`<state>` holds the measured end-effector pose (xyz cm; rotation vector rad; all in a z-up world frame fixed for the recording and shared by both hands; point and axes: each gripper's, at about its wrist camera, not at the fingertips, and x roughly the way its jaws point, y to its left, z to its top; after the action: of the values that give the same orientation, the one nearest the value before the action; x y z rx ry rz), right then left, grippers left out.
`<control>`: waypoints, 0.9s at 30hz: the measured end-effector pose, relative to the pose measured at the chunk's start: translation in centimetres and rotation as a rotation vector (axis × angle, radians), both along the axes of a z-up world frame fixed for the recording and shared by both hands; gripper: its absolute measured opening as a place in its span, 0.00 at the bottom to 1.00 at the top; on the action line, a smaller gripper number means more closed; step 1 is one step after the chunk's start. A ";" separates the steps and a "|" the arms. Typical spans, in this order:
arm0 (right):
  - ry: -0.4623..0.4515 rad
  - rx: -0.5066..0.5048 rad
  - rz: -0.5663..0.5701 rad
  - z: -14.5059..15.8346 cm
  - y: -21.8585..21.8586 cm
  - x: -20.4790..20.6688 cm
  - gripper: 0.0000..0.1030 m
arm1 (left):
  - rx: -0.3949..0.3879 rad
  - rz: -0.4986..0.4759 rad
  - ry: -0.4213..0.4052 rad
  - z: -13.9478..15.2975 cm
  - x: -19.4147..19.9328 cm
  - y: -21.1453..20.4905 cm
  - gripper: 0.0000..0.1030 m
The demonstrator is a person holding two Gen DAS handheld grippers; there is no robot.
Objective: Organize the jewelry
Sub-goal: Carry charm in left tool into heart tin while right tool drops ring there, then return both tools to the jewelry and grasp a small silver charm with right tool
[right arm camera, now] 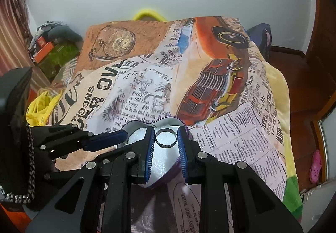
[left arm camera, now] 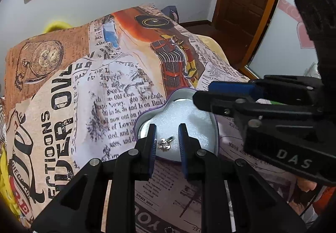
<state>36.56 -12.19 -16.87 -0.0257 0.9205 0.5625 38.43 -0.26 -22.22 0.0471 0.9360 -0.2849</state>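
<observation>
A heart-shaped tin [left arm camera: 147, 113] with a white foam lining sits on a newspaper-print blanket [left arm camera: 69, 94]. Its notch faces away from both cameras and its point faces toward them.

Inside the tin, in the left wrist view, a small silver charm [left arm camera: 166, 143] lies on the foam near the point. Its long axis appears to run diagonally, up and to the right; its exact form is too small to make out.

In the right wrist view, a silver ring [right arm camera: 165, 138] lies inside the tin near the notch, its opening facing up. A round band has no long axis to align with.

The left gripper [left arm camera: 167, 135] hangs over the tin with its jaws apart and the charm between the fingers, nothing clamped. The right gripper [right arm camera: 164, 137] likewise straddles the ring with jaws apart; contact with either pad cannot be confirmed.

Judgement: each gripper is nearest its own piece. Whether the pieces have just been released or are about to be picked cannot be determined.
</observation>
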 end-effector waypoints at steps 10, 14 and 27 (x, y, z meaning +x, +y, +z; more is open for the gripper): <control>0.044 0.006 0.004 0.2 0.2 -0.1 0.20 | -0.031 0.056 -0.009 1.5 -1.4 2.3 0.25; 0.025 -0.010 -0.008 1.0 0.0 -0.9 0.22 | -0.026 0.078 -0.032 3.1 -2.3 2.9 0.26; -0.105 -0.062 -0.048 5.6 -1.8 -7.2 0.39 | -0.023 0.107 -0.084 7.6 -8.8 3.1 0.38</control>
<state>29.32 -14.04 -11.22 -0.0883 0.8340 0.4836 29.63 2.82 -14.62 -0.0121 0.8487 -0.1937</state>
